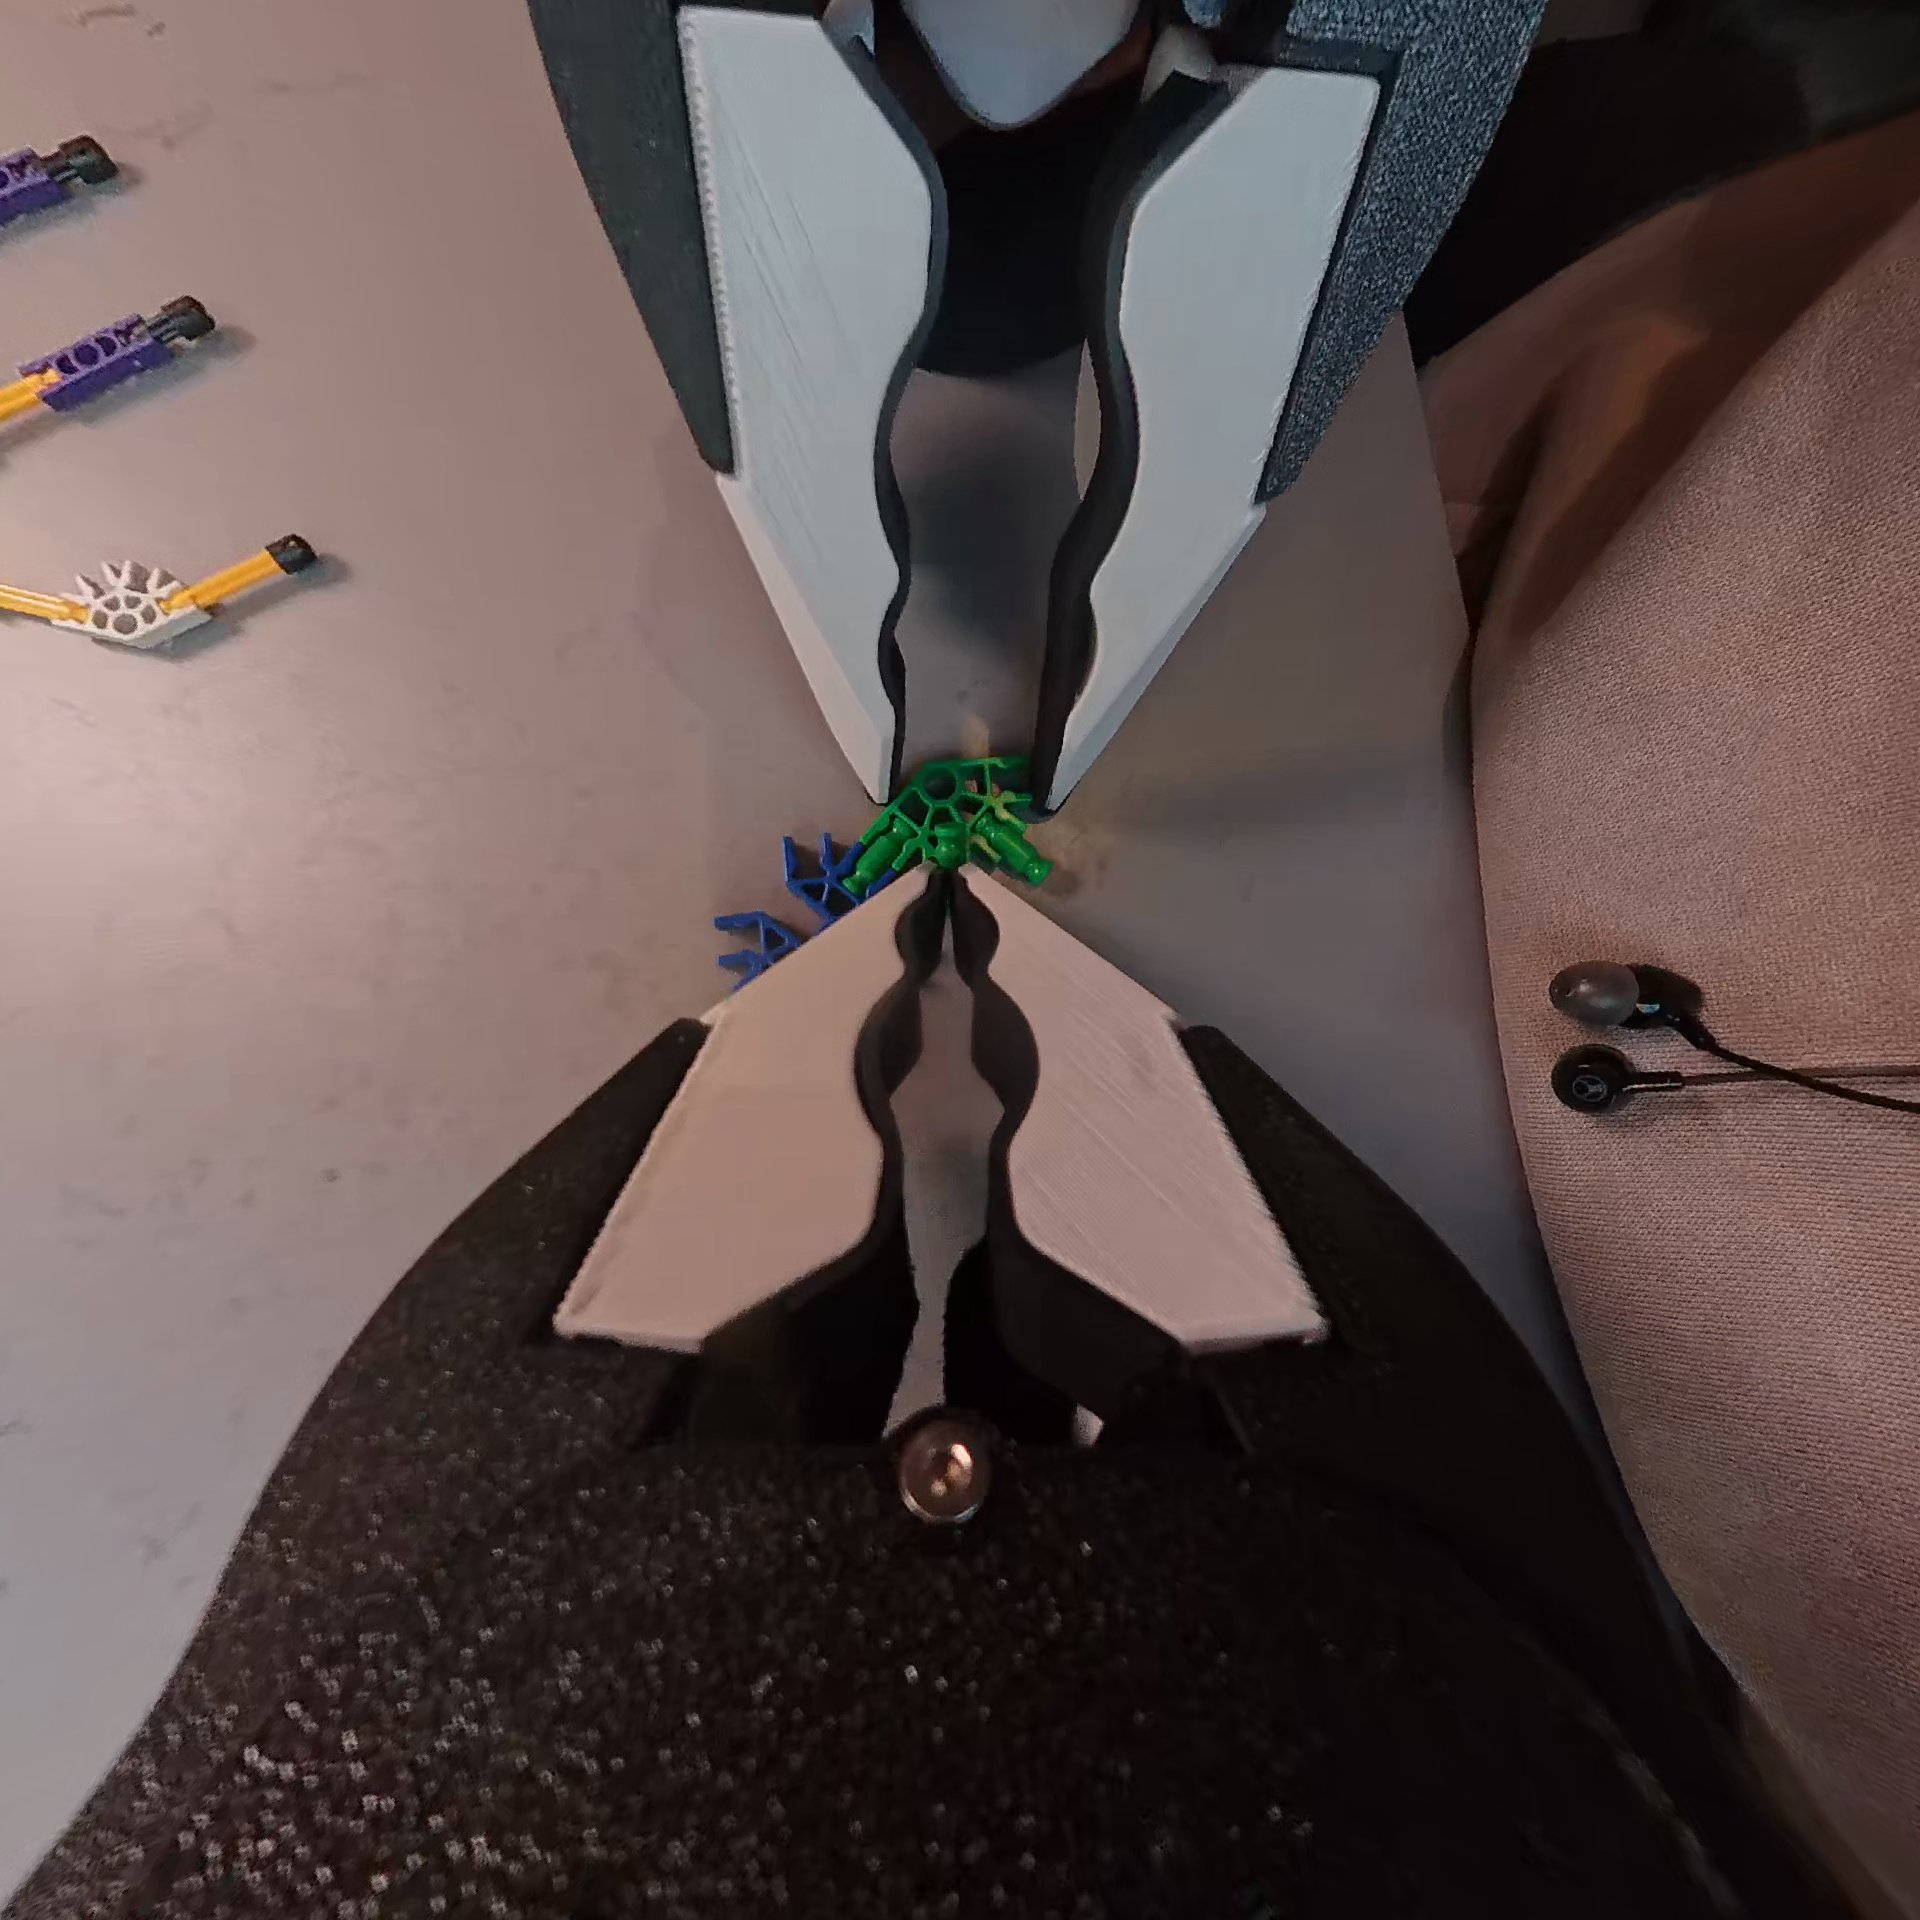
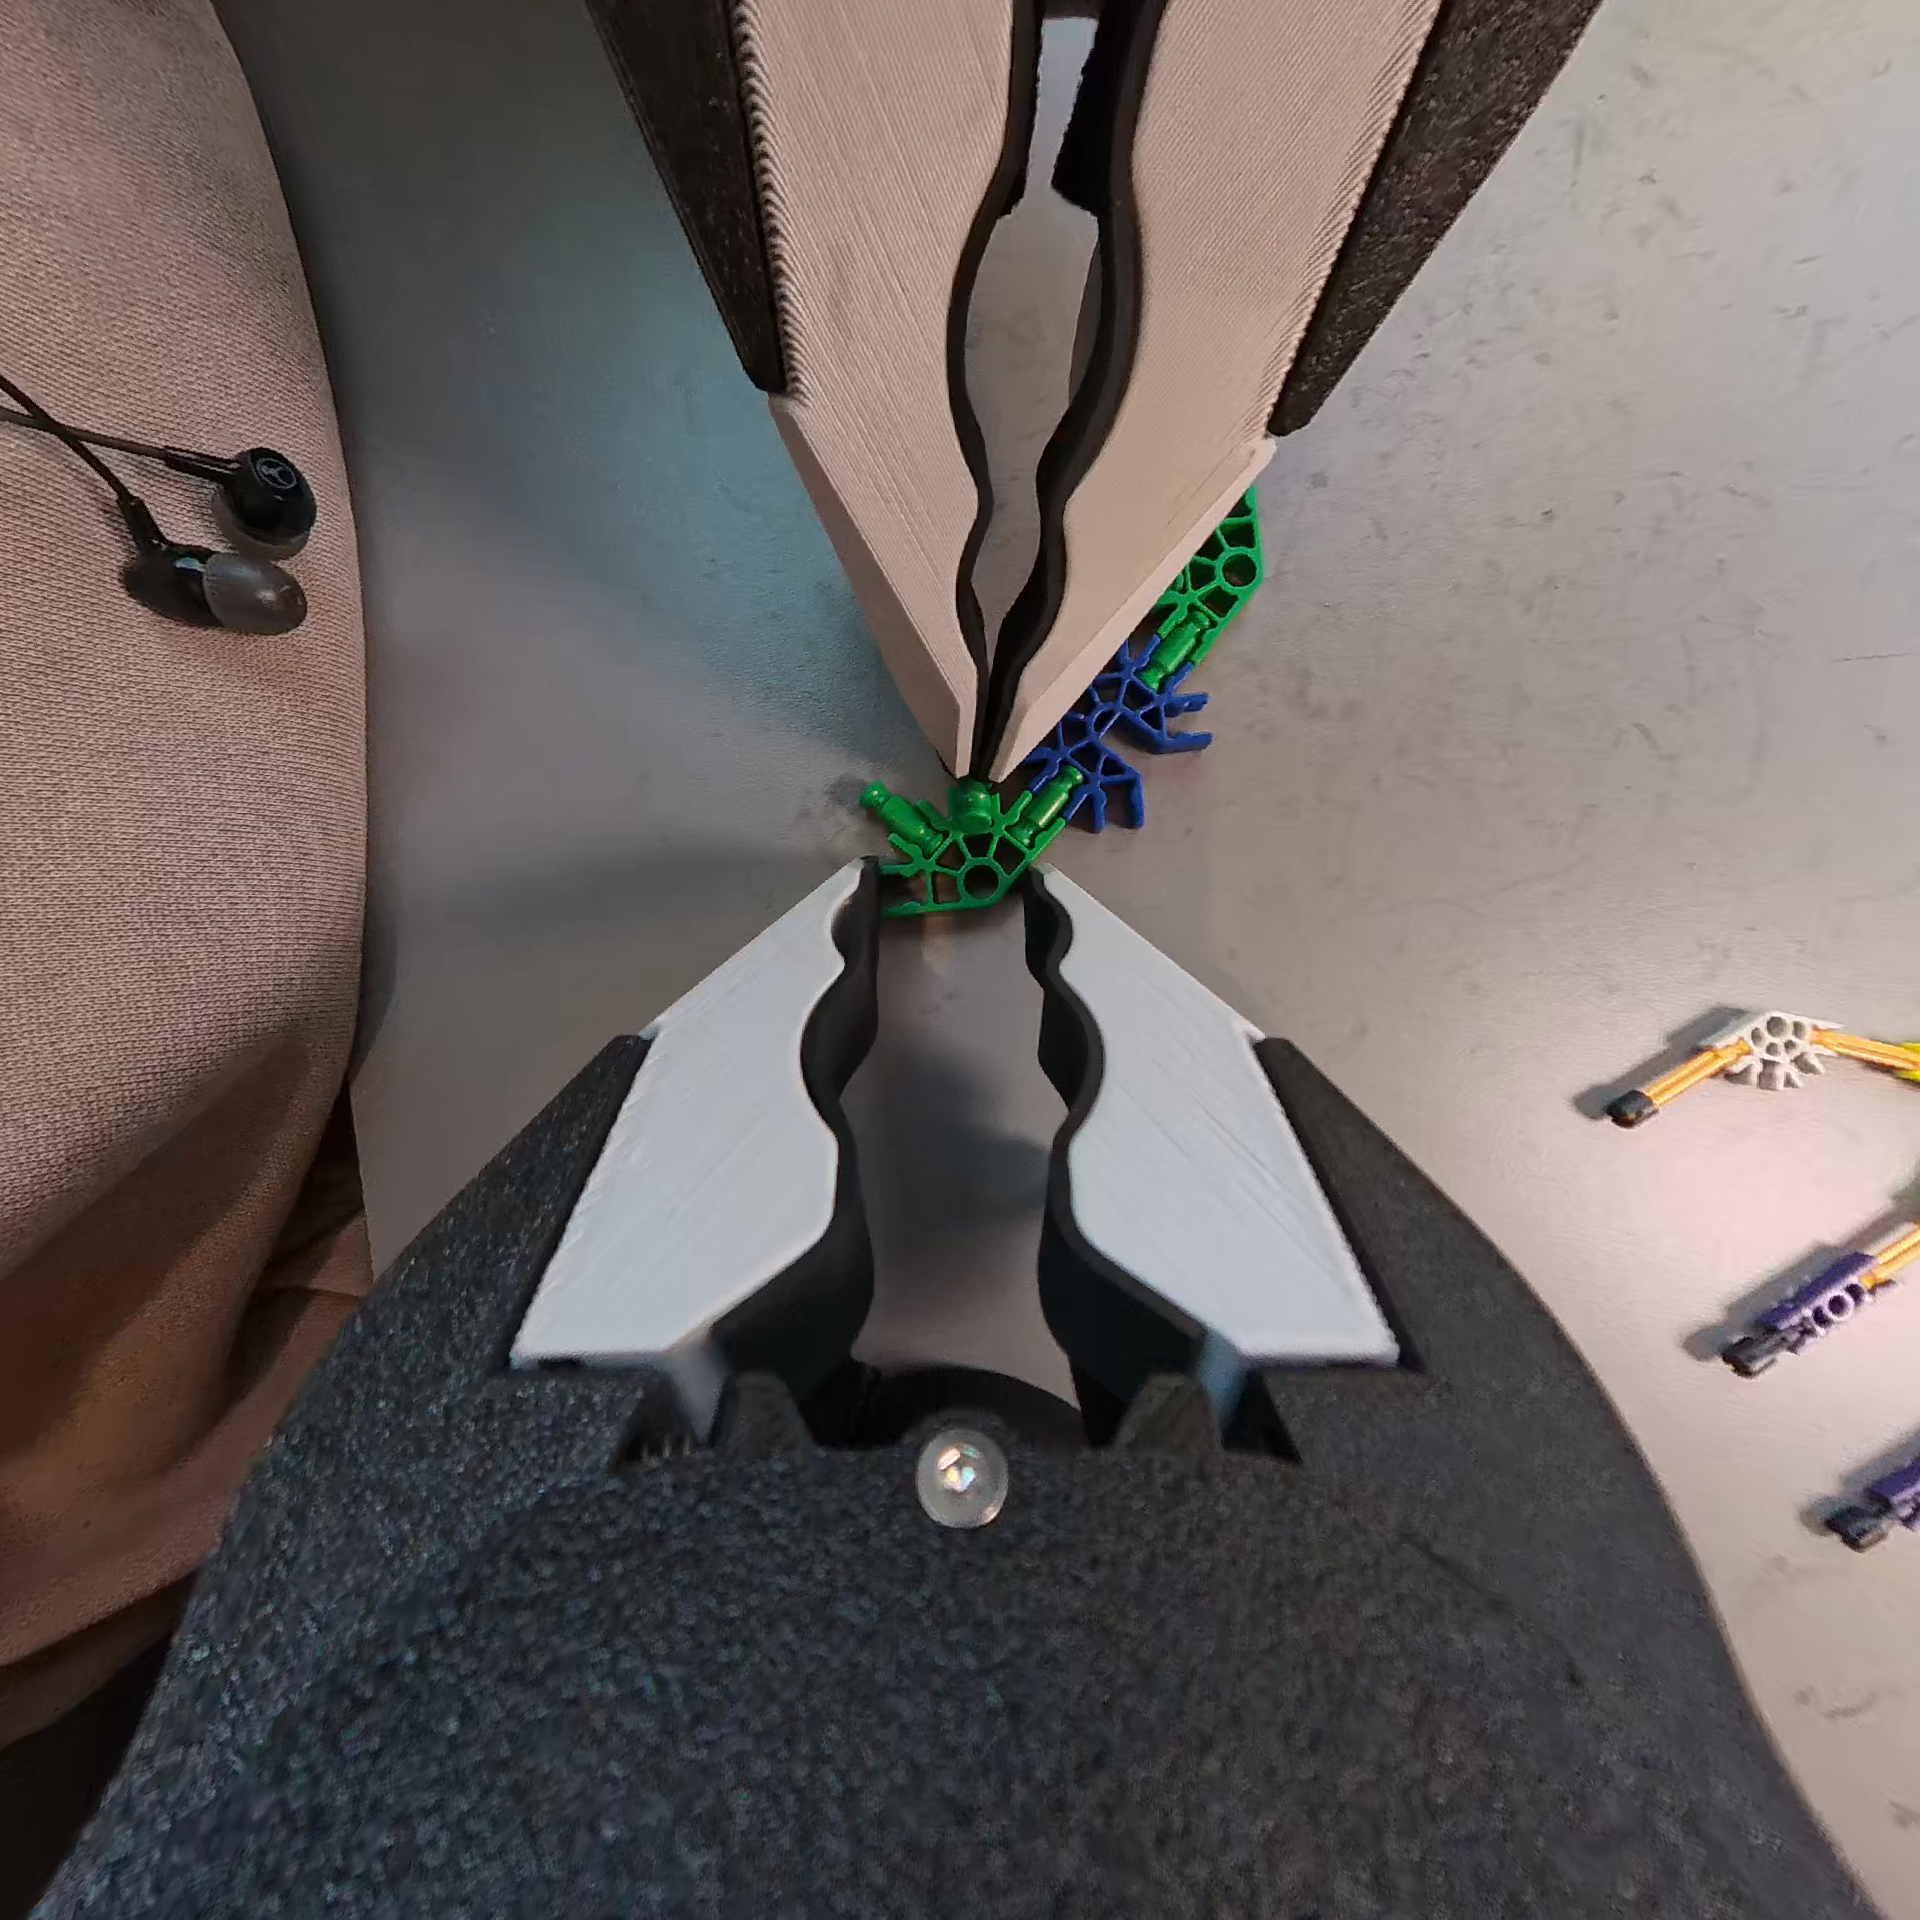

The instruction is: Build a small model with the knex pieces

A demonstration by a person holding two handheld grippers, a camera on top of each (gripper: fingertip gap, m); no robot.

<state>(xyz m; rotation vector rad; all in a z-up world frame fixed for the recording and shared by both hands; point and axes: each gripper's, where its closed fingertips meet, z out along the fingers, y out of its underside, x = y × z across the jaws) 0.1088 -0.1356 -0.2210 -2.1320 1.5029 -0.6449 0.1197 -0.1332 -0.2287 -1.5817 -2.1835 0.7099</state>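
A small assembly lies on the grey table (image 1: 312,935): a green fan-shaped connector (image 1: 940,800) with short green rods (image 1: 1013,847) plugged in, joined to a blue connector (image 1: 805,873). In the right wrist view the chain runs from the green connector (image 2: 971,883) through the blue connector (image 2: 1101,727) to a second green connector (image 2: 1226,571). My left gripper (image 1: 948,883) is shut on the middle green rod (image 2: 974,805). My right gripper (image 2: 951,883) faces it and is shut on the green connector's sides. The two grippers meet tip to tip.
Black earphones (image 1: 1600,1029) lie on beige fabric (image 1: 1714,727) beside the table; they also show in the right wrist view (image 2: 239,540). Yellow rods with purple connectors (image 1: 99,358) and a grey connector (image 1: 130,603) lie farther off on the table. Left and right tips are no more than a few centimetres apart.
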